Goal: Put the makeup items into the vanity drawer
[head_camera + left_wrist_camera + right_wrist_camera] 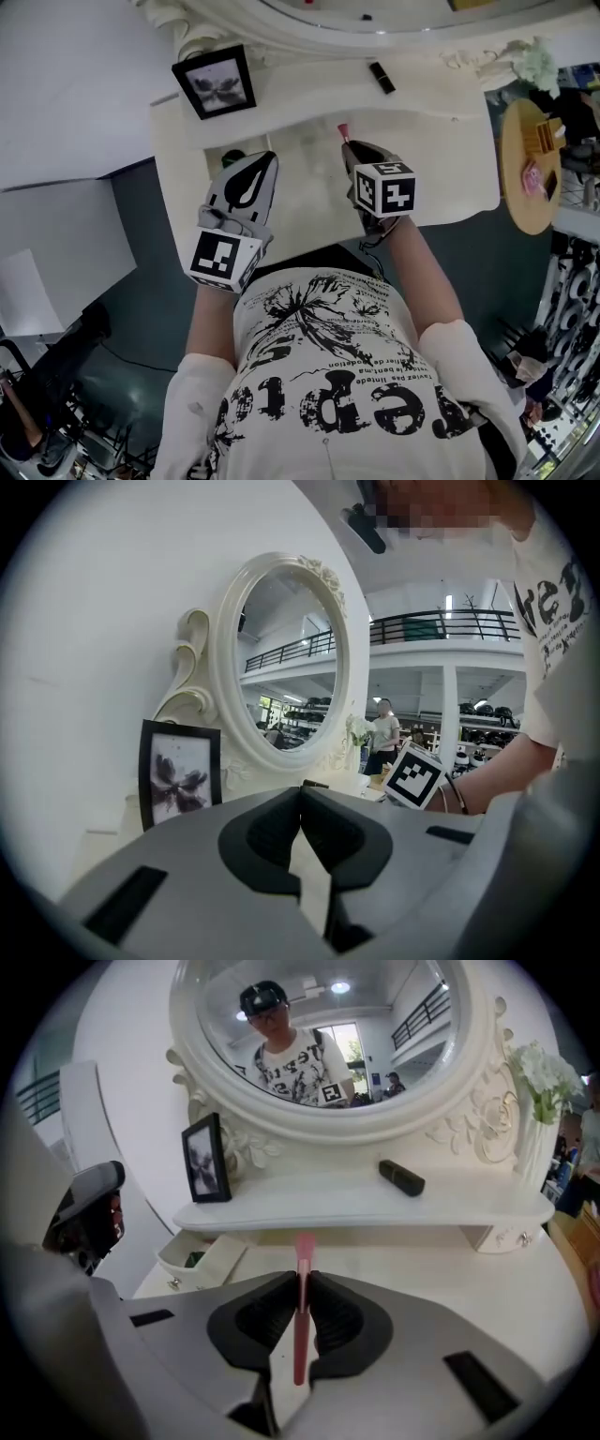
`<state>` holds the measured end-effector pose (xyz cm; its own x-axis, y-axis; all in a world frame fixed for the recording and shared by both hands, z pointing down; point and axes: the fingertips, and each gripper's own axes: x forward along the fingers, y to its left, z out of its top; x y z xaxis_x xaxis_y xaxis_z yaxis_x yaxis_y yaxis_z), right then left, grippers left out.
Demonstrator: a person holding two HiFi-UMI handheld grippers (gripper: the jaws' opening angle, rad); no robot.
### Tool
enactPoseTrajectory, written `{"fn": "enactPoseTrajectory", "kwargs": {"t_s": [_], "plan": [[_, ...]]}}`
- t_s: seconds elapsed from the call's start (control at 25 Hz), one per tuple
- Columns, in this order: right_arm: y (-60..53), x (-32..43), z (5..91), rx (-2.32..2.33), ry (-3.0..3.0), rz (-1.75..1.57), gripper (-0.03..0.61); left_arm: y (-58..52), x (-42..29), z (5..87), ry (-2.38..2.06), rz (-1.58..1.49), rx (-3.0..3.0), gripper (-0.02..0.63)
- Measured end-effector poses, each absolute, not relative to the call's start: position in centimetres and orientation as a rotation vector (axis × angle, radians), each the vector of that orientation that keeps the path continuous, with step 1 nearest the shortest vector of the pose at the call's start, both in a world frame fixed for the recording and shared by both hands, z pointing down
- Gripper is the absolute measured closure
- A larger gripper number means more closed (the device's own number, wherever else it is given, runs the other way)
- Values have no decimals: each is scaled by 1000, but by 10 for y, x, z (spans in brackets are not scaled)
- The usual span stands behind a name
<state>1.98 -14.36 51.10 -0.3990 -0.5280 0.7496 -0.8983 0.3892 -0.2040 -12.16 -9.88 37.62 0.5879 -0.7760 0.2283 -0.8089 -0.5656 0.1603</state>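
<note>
My right gripper is shut on a slim pink makeup stick that stands upright between its pads, its tip poking out above the jaws. In the head view the same right gripper holds the pink stick over the middle of the white vanity top. The small vanity drawer stands open at the left, with a dark green item inside. Next to that drawer, my left gripper hovers. Its jaws are shut with nothing between them. A black lipstick lies on the upper shelf.
A black-framed picture leans on the shelf at the left, under the oval mirror. A vase of white flowers stands at the shelf's right end. A round wooden side table is to the right of the vanity.
</note>
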Motion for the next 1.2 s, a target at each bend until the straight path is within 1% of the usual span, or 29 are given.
{"fn": "enactPoseTrajectory", "kwargs": {"t_s": [0.36,0.72,0.96,1.2], "plan": [[-146,-67,470,943,-2269,657,517,-80,-180,362,-1534,177,2471,601],[-134,-172,464,519,-2407,394,517,-56,-242,367,-1762,174,2286,601],[-115,-212,477,325,-2405,340,517,-44,-265,376,-1846,176,2188,601],[-103,-229,494,217,-2370,303,517,-30,-276,385,-1899,184,2115,601]]}}
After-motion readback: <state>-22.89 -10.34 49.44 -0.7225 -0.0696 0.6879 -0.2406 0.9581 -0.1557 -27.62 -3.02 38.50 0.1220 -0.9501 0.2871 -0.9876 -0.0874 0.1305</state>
